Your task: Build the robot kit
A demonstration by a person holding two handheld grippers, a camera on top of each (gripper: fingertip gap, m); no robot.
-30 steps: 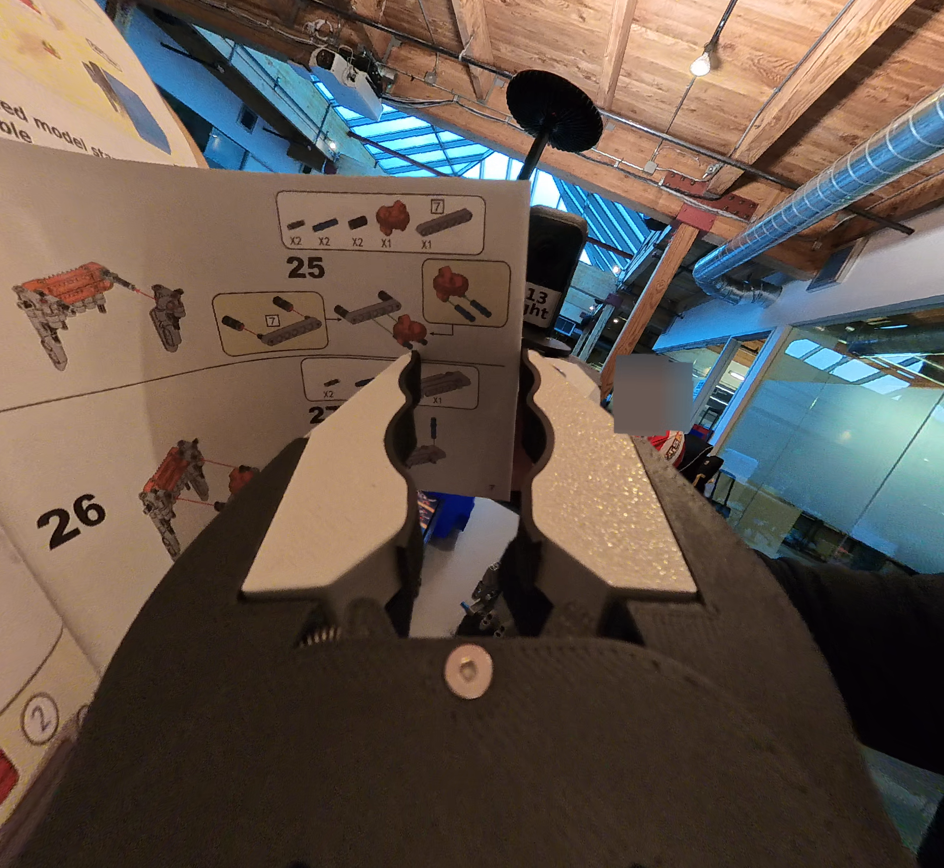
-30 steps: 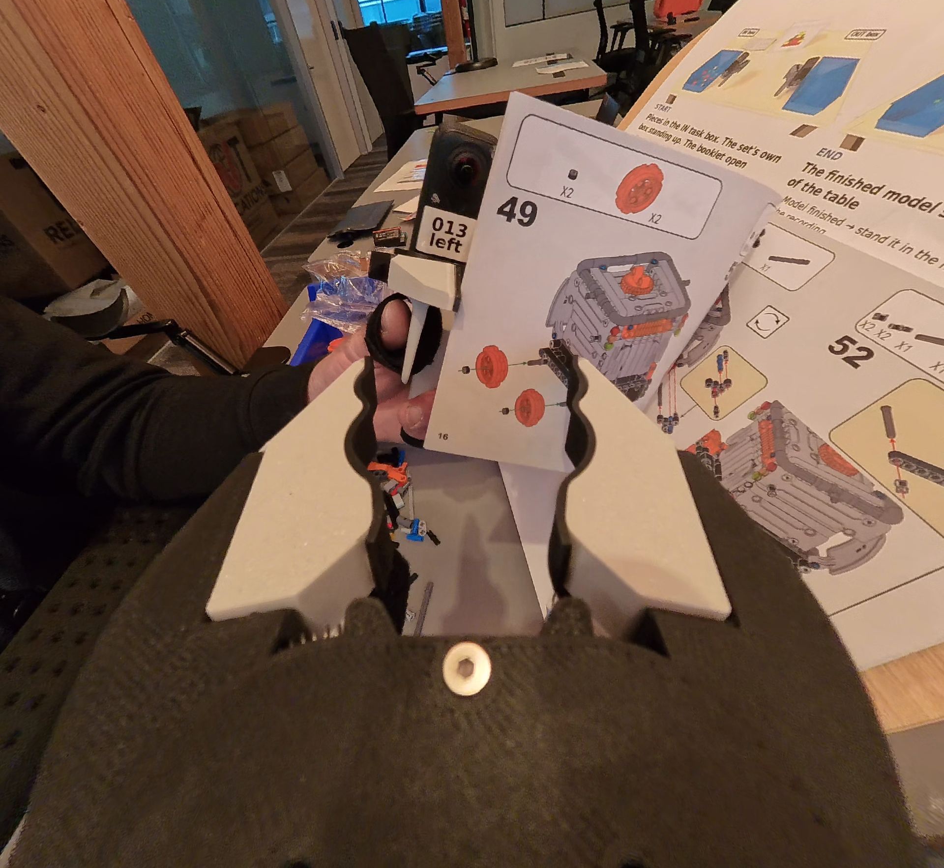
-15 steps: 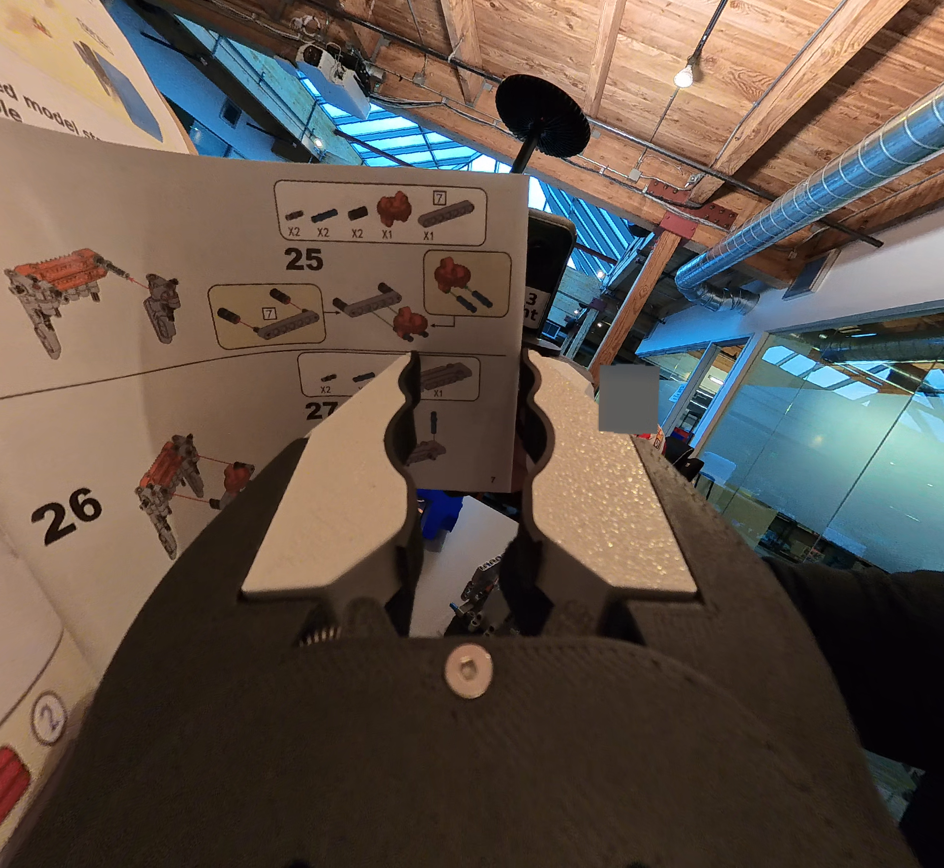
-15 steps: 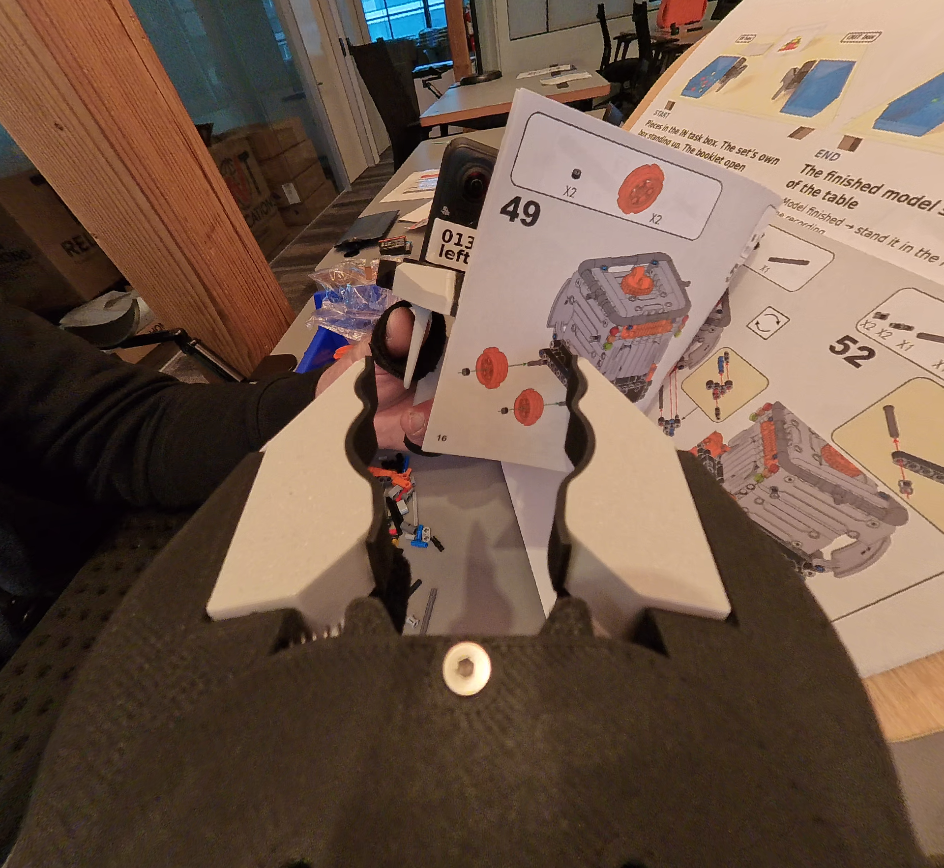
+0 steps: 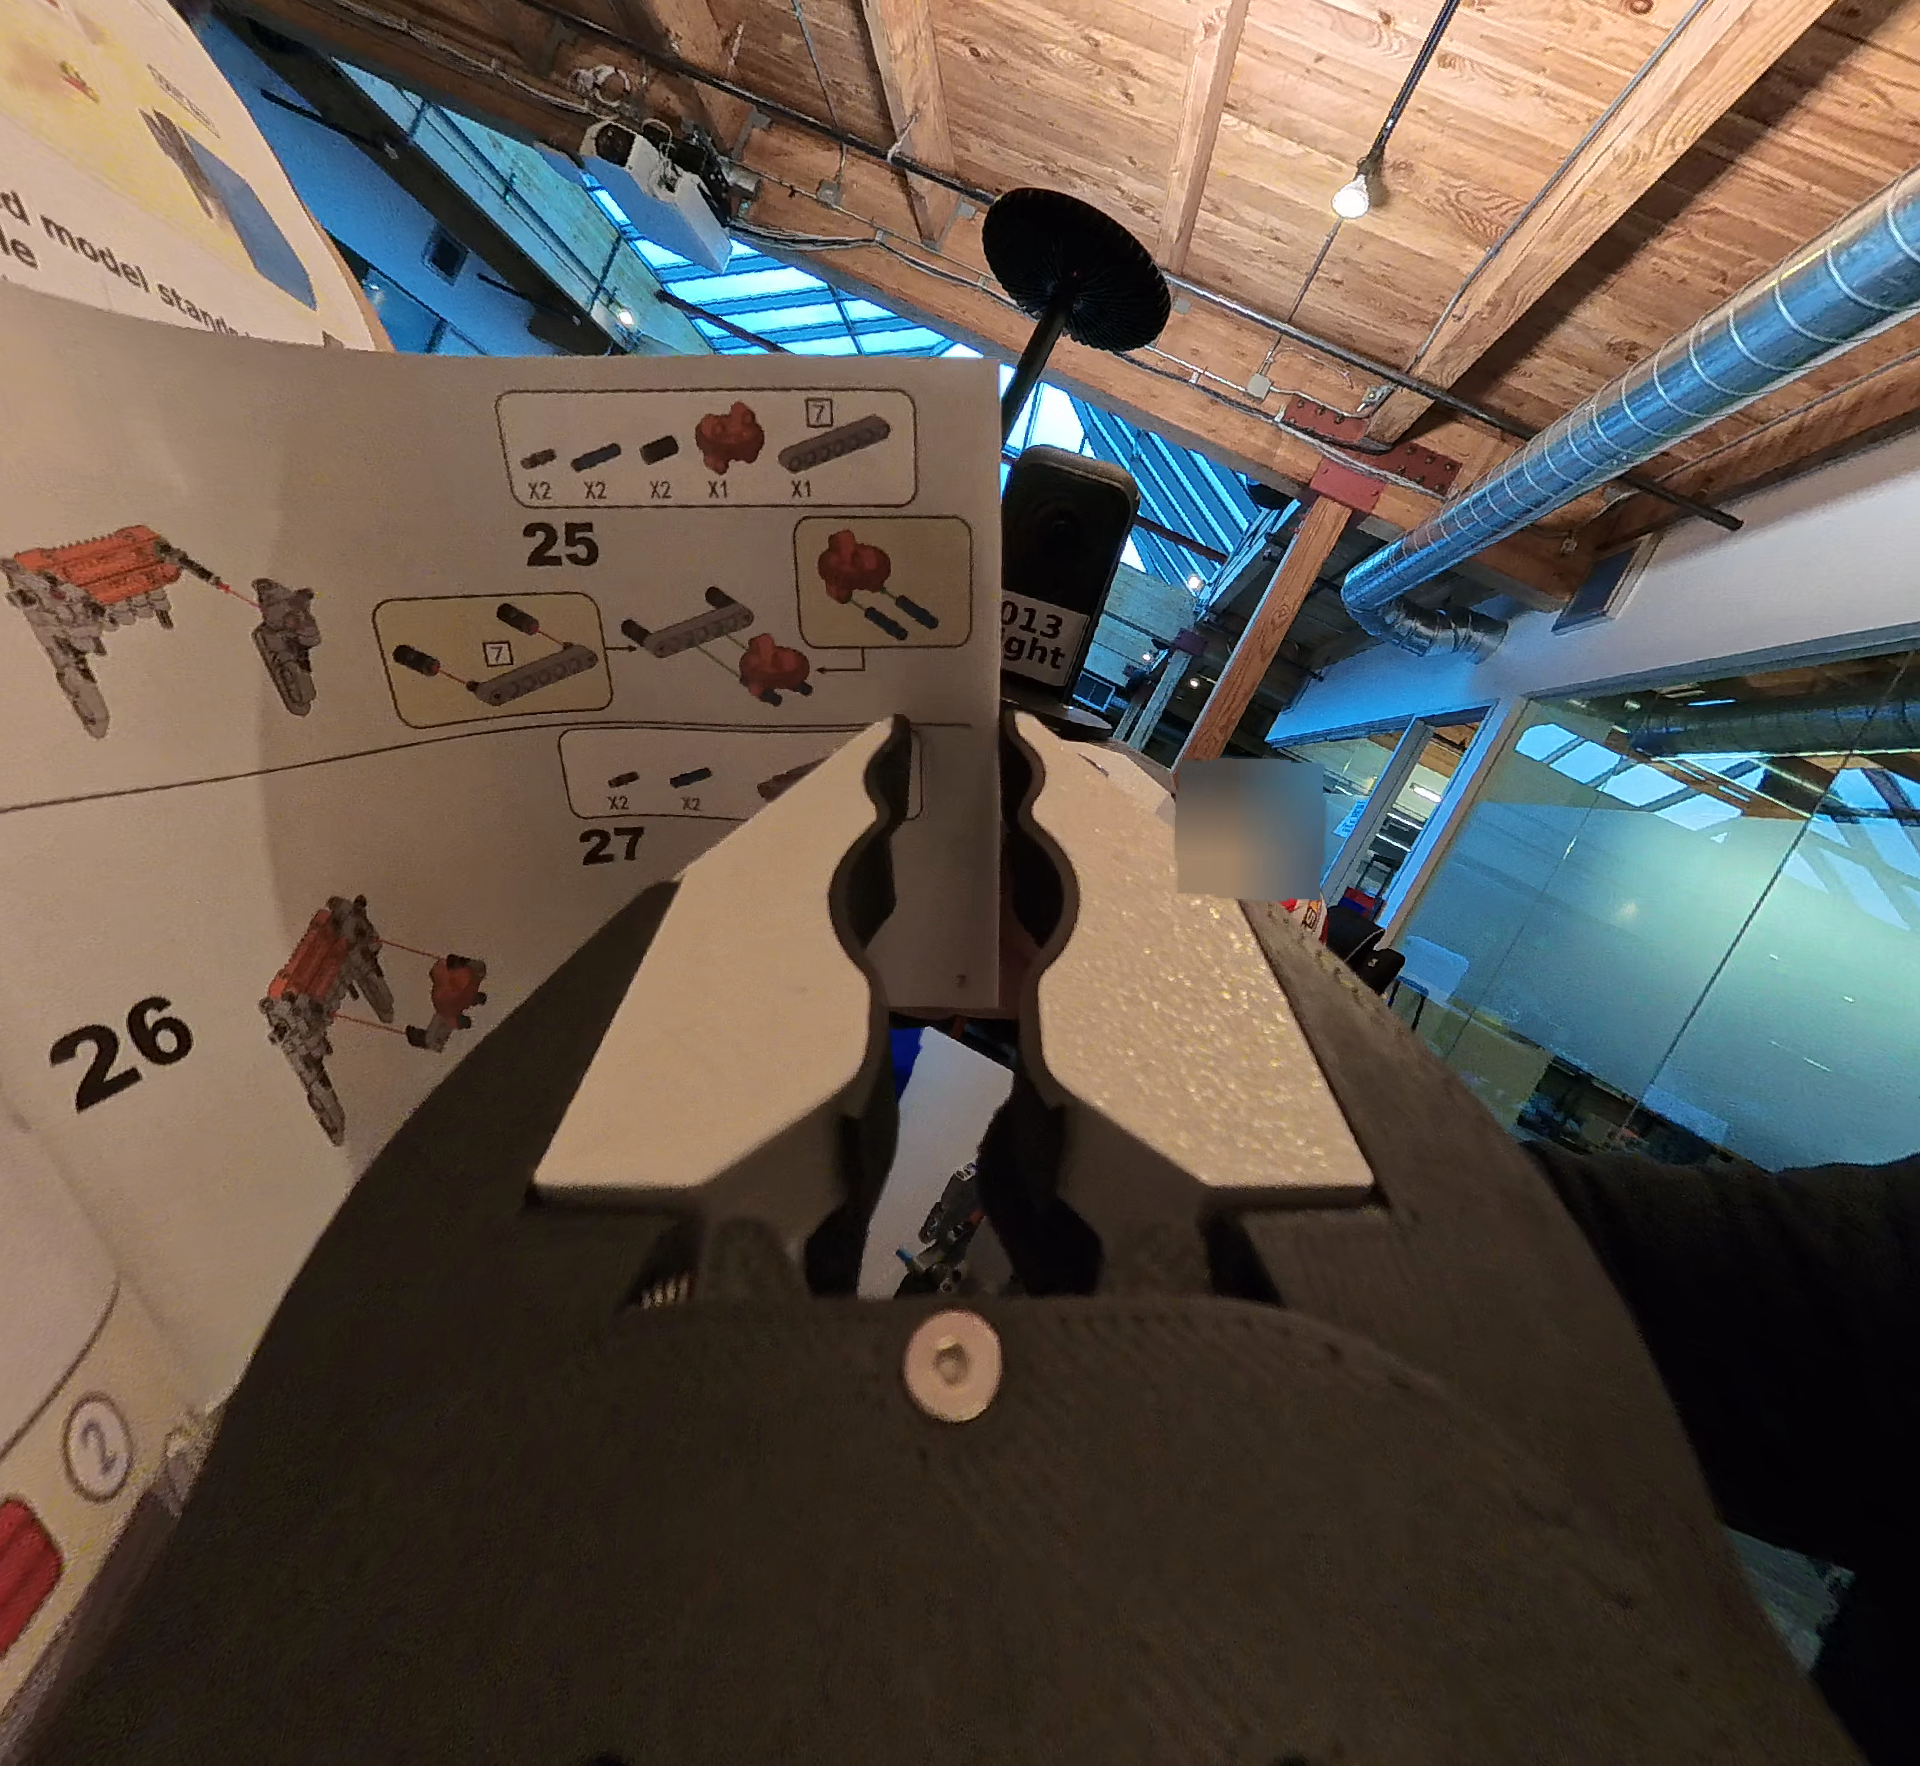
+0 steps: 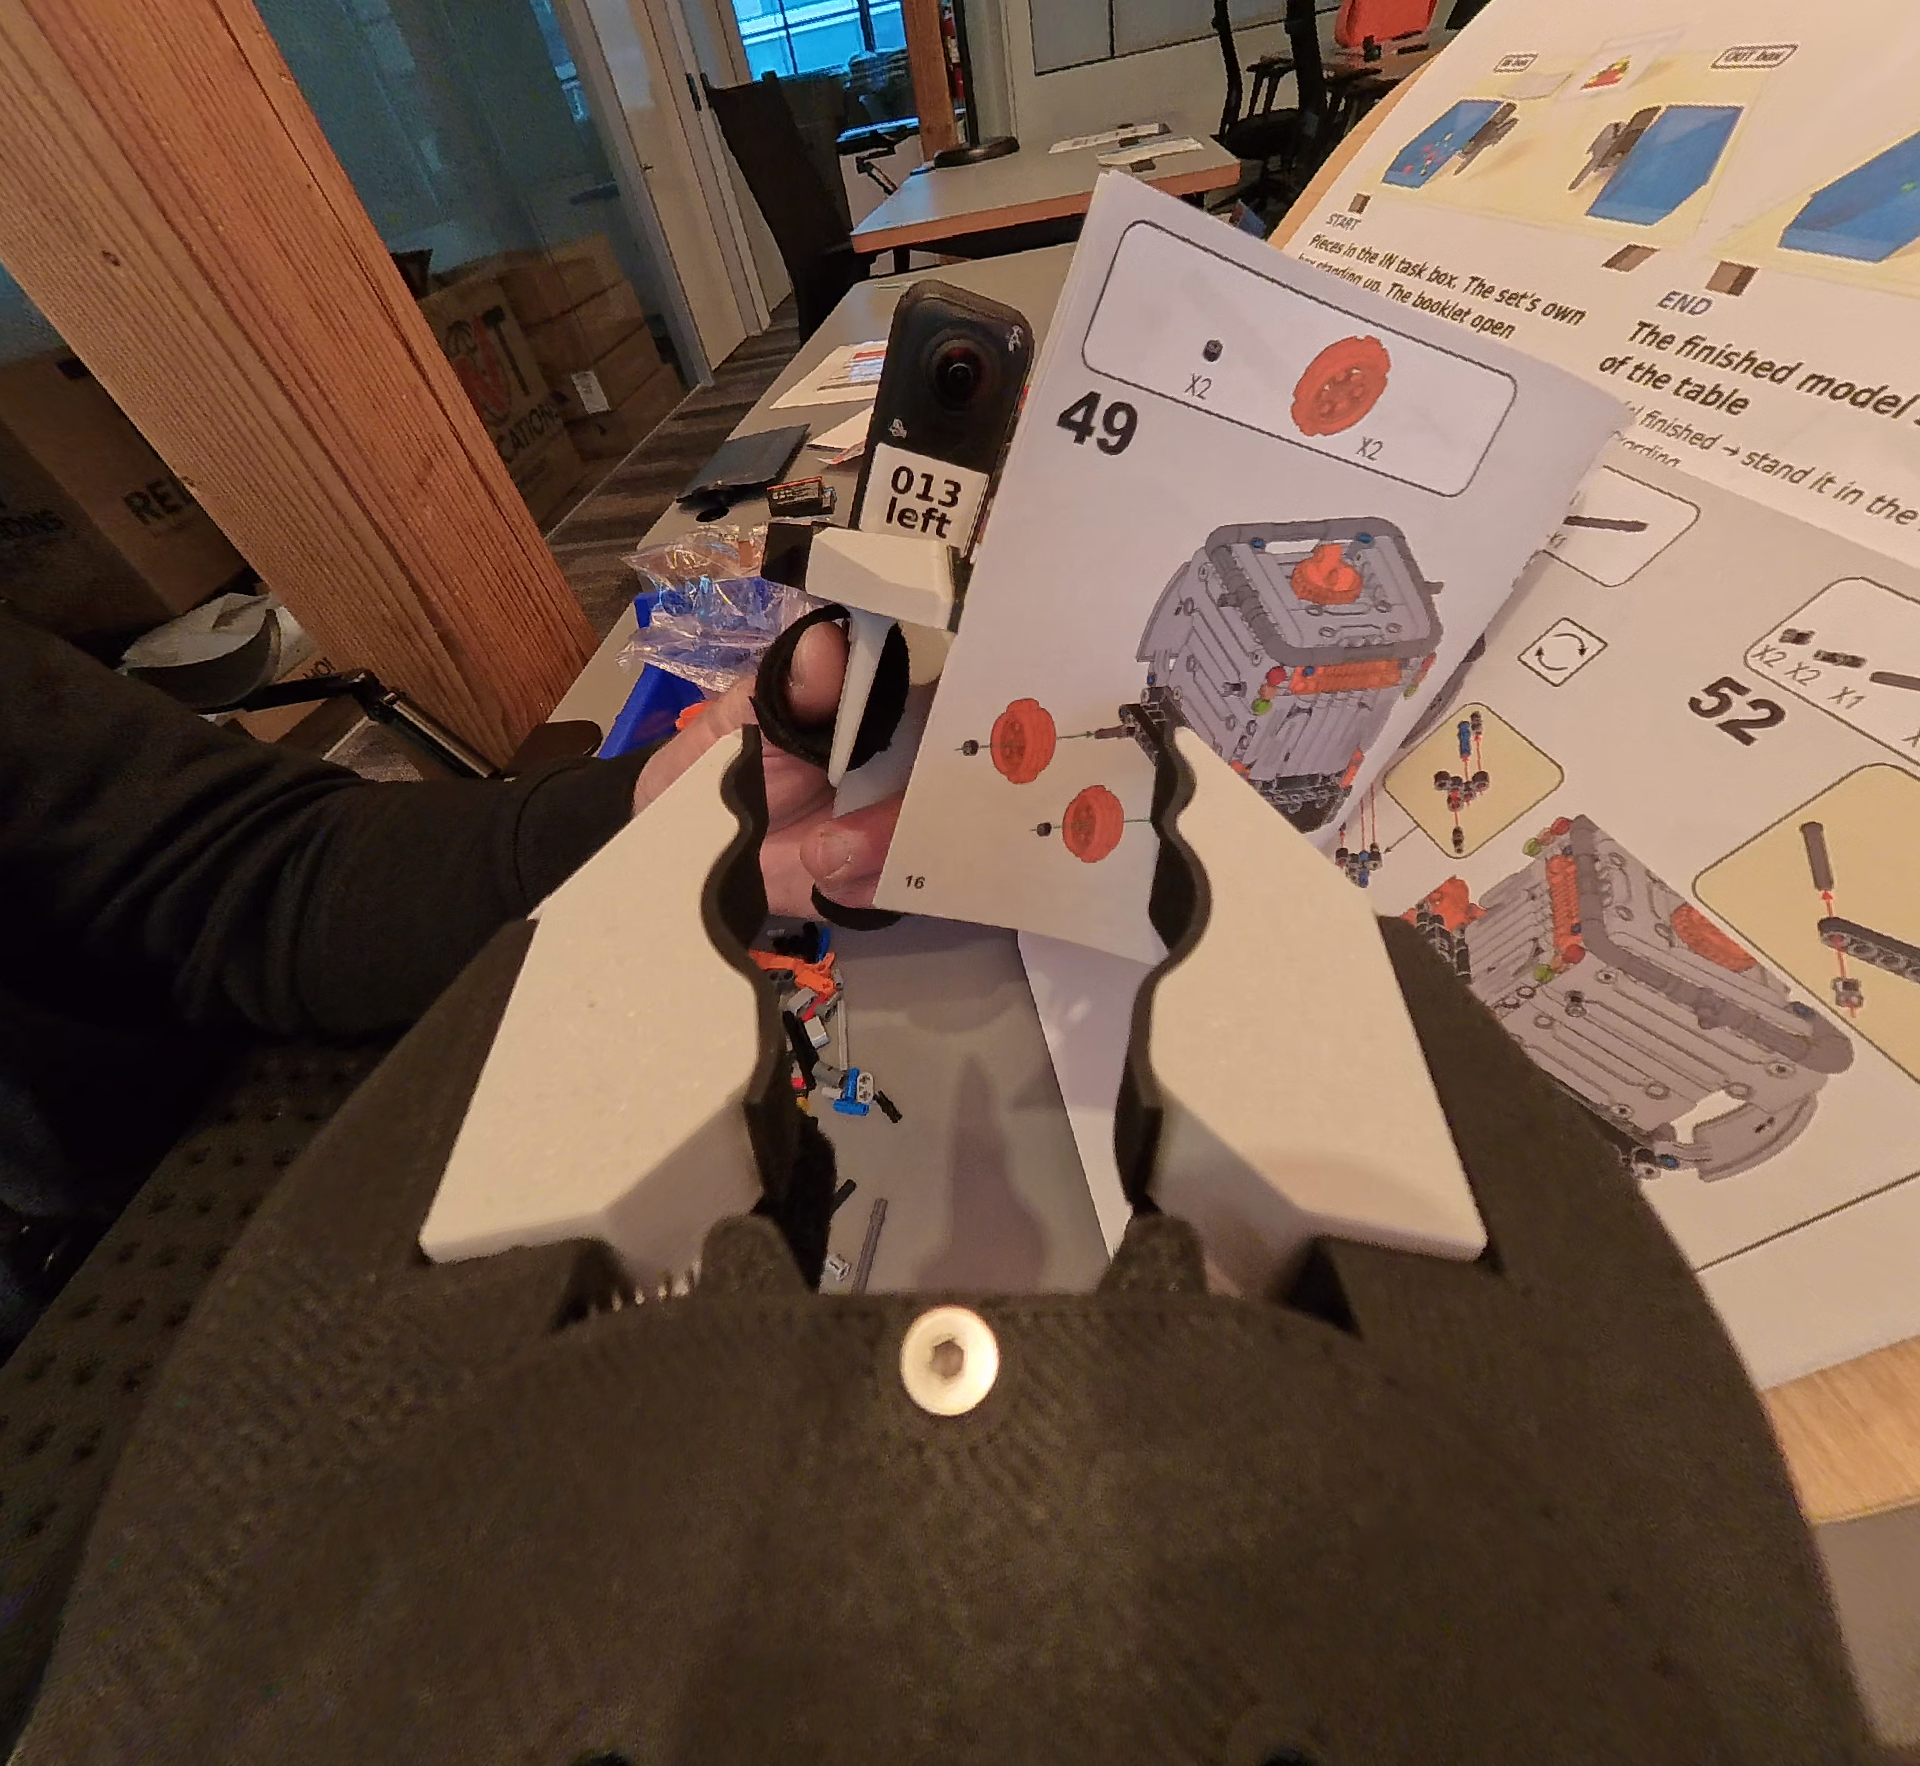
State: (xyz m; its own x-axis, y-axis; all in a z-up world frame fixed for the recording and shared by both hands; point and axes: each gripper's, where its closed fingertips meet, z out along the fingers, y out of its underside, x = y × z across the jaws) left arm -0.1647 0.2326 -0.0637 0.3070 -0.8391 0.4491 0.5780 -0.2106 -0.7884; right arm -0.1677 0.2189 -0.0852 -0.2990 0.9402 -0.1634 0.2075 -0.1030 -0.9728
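left gripper [image 5: 951,750] pinched on right edge of white printed paper booklet page [image 5: 468,636], frame centre | right gripper [image 6: 956,760] open, empty, near page [image 6: 1195,636] | loose small plastic parts [image 6: 821,1041] on grey table [image 6: 956,1145], unassembled

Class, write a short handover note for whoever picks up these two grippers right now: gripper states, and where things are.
Left gripper: fingers close together about the side edge of a lifted booklet page; a firm clamp cannot be confirmed.
Right gripper: open, empty, near that page's lower edge.
The open booklet leans at right; small loose pieces lie on the grey table below.
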